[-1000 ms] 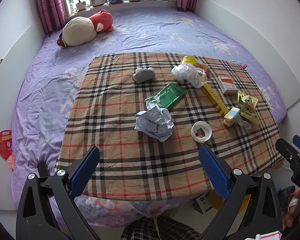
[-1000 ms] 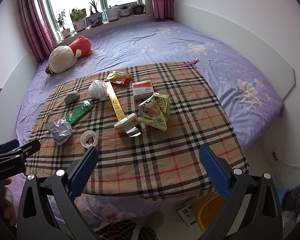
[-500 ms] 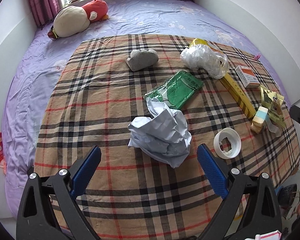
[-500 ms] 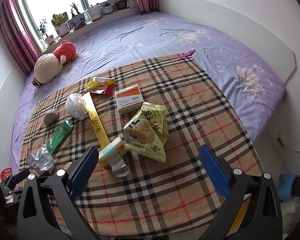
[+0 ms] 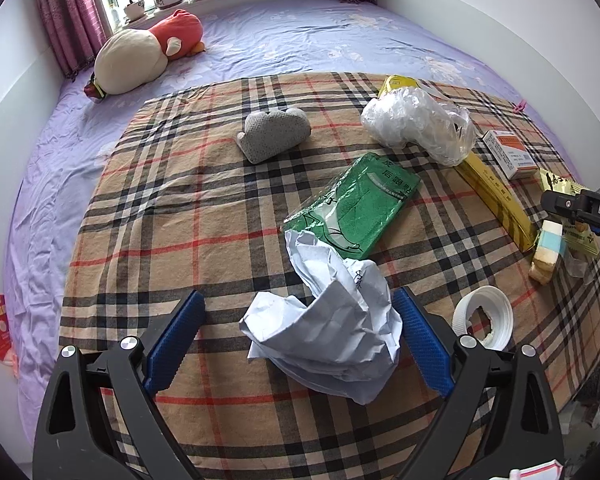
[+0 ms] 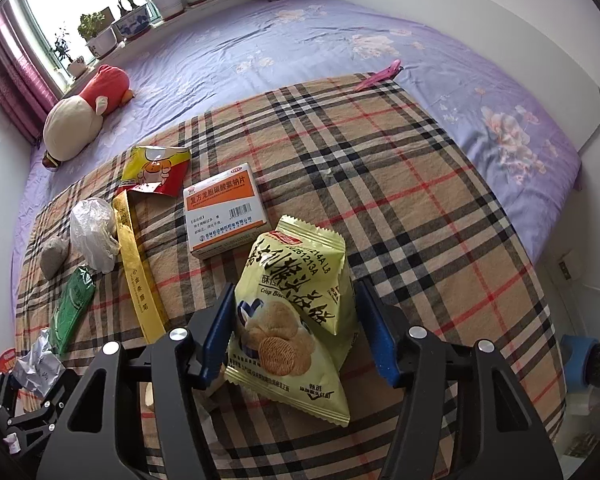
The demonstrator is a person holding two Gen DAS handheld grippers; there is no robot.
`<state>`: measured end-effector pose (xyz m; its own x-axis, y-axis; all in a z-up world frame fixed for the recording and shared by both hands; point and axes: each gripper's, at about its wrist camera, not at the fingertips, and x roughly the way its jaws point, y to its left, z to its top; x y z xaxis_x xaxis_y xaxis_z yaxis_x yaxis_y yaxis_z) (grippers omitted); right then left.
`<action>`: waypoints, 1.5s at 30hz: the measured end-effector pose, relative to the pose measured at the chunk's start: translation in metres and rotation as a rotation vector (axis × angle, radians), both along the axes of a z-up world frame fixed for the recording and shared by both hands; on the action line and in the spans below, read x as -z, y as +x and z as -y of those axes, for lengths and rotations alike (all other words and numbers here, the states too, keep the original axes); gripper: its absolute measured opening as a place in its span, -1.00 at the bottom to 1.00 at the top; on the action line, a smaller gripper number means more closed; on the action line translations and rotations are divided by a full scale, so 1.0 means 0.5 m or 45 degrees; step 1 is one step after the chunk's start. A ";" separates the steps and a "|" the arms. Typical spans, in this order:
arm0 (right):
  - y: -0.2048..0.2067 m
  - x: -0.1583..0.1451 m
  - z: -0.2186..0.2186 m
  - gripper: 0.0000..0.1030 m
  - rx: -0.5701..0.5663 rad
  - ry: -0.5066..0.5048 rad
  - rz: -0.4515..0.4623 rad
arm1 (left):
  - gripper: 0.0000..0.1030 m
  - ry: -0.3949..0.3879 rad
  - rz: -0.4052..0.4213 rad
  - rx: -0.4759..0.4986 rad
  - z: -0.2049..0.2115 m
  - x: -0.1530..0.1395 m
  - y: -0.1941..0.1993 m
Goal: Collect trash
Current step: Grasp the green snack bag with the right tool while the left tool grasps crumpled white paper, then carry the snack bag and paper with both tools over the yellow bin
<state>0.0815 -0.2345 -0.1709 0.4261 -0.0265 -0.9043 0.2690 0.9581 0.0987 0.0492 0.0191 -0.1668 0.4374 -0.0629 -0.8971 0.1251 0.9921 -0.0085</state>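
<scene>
Two grabs running: your right gripper (image 6: 296, 332) closing around biscuit packets (image 6: 296, 312)—squeeze gently; left gripper (image 5: 300, 336) gaping, straddling crumpled paper (image 5: 332, 332)—centre it.

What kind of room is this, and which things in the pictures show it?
Most likely a bedroom in a home. A wide bed with a purple floral sheet fills the room, a plush toy lies on it, and potted plants stand on the windowsill beside pink curtains.

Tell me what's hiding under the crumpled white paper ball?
The crumpled white paper ball lies on the tan plaid cloth, and its far tip overlaps a corner of the flat green plastic packet. Whatever else is under it is covered.
</scene>
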 end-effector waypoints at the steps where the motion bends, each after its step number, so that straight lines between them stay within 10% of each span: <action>1: 0.001 0.000 -0.003 0.12 -0.009 -0.016 0.001 | 0.91 -0.001 0.003 0.001 -0.005 0.003 0.007; 6: -0.005 0.000 -0.013 -0.18 -0.042 -0.080 0.014 | 0.83 -0.008 0.022 0.026 -0.014 0.000 0.009; 15: -0.034 -0.008 -0.009 -0.35 -0.047 -0.086 0.027 | 0.12 -0.036 0.073 0.126 -0.039 -0.014 -0.010; 27: -0.098 -0.048 0.005 -0.41 0.042 -0.052 0.072 | 0.06 -0.073 0.087 0.266 -0.049 -0.054 -0.017; 45: -0.361 -0.107 0.038 -0.41 0.322 0.017 0.158 | 0.07 -0.169 0.175 1.013 0.219 -0.161 -0.142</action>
<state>-0.0988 -0.2534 -0.1176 0.5145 -0.1349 -0.8468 0.4848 0.8603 0.1575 -0.0219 -0.0904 -0.0865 0.3225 -0.5026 -0.8021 0.7997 0.5980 -0.0531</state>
